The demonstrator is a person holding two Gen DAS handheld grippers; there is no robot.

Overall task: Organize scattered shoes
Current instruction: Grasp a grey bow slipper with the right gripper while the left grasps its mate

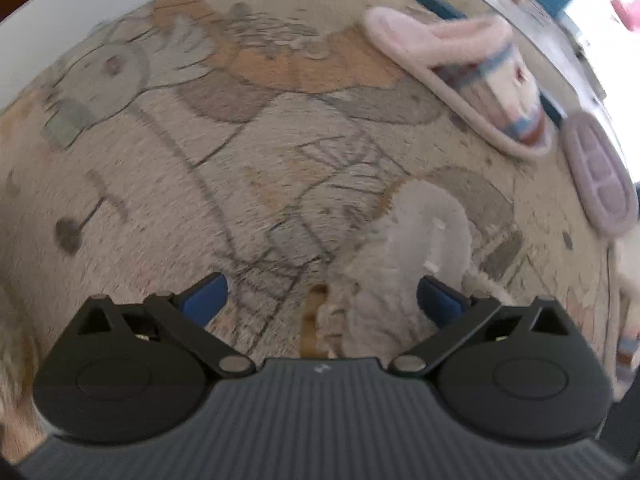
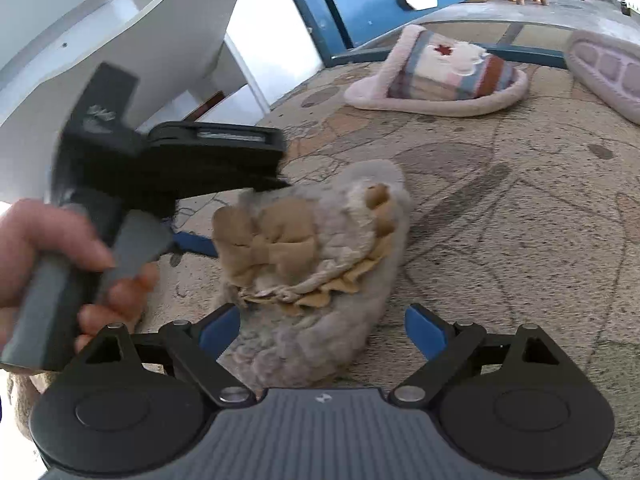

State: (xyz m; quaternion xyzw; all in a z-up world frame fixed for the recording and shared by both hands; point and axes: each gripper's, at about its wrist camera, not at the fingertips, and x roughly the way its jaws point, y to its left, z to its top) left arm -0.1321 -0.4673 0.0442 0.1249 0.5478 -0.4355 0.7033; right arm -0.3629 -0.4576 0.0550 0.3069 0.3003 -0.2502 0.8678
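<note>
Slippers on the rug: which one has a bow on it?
The fluffy grey slipper nearest the right gripper has a tan bow and frills. The striped slipper behind it has none, and the purple one lies sole up.

Legible text, labels, numbers: none in either view.

Marks noted:
- Small pale logo mark, no letters, on the ribbed grey body of the left gripper (image 1: 322,296), and the same on the right gripper (image 2: 322,330).
- Red star-like motif, not a character, on the striped slipper (image 2: 440,76).
- White smudged marking on the black mount of the other tool at the left of the right wrist view; too blurred to read.
</note>
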